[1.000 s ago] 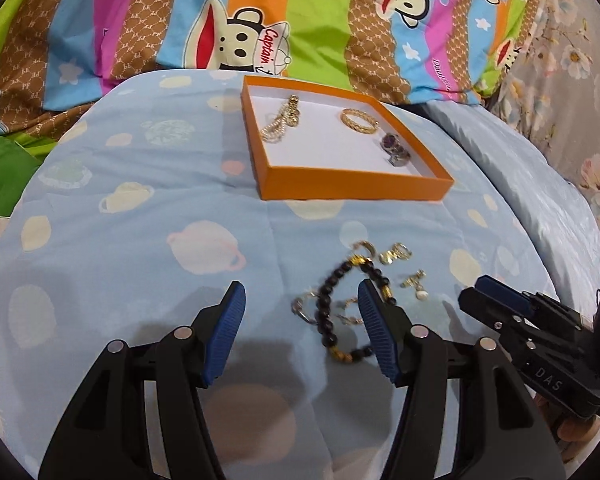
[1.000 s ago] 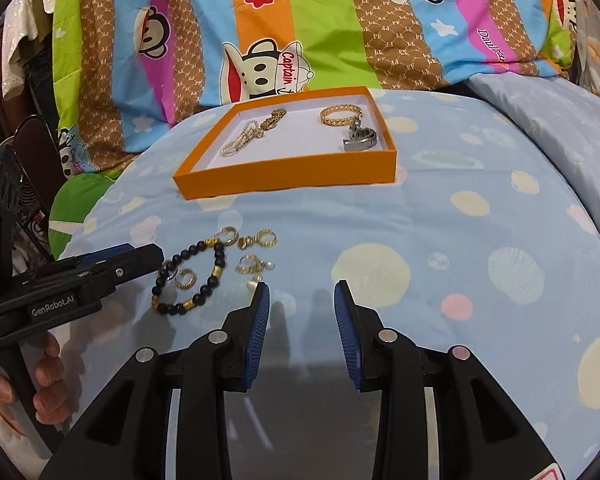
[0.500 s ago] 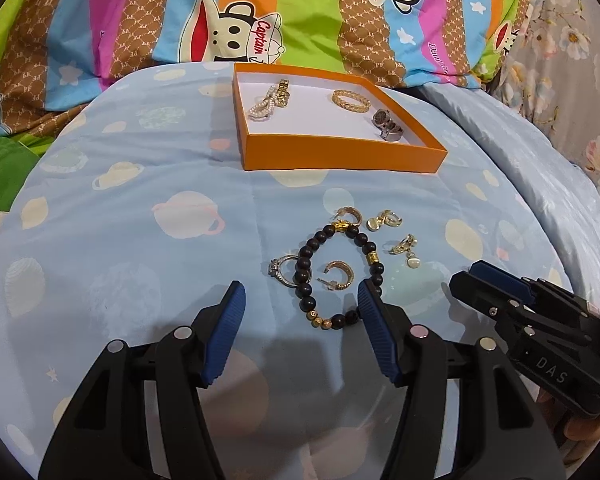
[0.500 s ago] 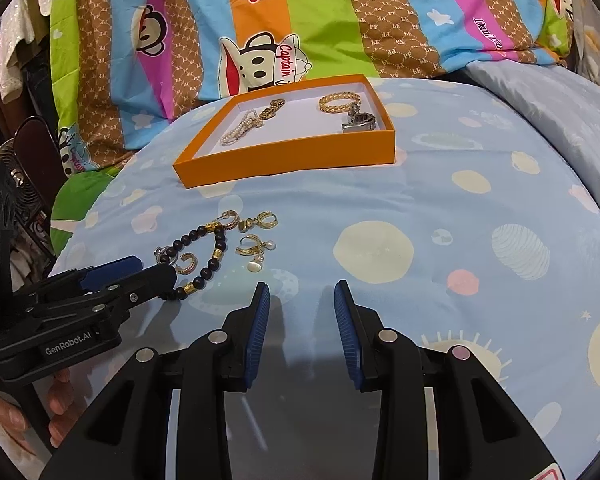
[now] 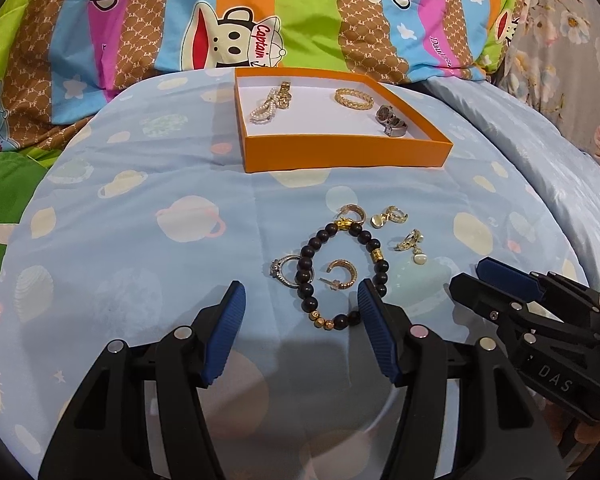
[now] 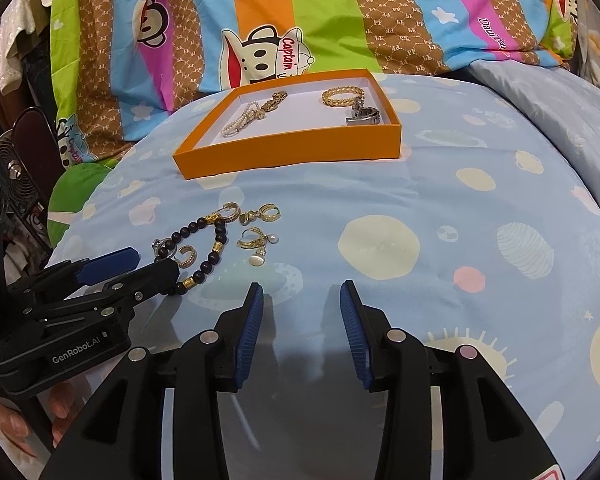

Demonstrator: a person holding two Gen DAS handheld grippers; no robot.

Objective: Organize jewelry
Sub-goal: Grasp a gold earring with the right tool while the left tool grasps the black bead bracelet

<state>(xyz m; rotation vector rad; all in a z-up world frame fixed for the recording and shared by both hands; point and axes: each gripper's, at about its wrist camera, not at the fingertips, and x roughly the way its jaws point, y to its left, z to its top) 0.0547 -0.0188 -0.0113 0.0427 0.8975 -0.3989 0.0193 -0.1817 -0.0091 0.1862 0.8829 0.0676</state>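
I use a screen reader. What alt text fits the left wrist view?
Open left gripper over a dark bead bracelet, a silver ring and gold earrings on a blue cloth; beyond, an orange tray holds more jewelry.

You're working over a pale blue sheet (image 5: 140, 240) printed with cream planets and cups, spread on a rounded, cushioned surface. Behind it lies a striped cartoon-monkey blanket (image 5: 300, 12) in green, orange, pink, blue and brown, with floral fabric (image 5: 572, 20) at your right. In the right wrist view, hanging clothes (image 6: 16, 40) and a small dark fan (image 6: 8, 184) stand at the left edge.
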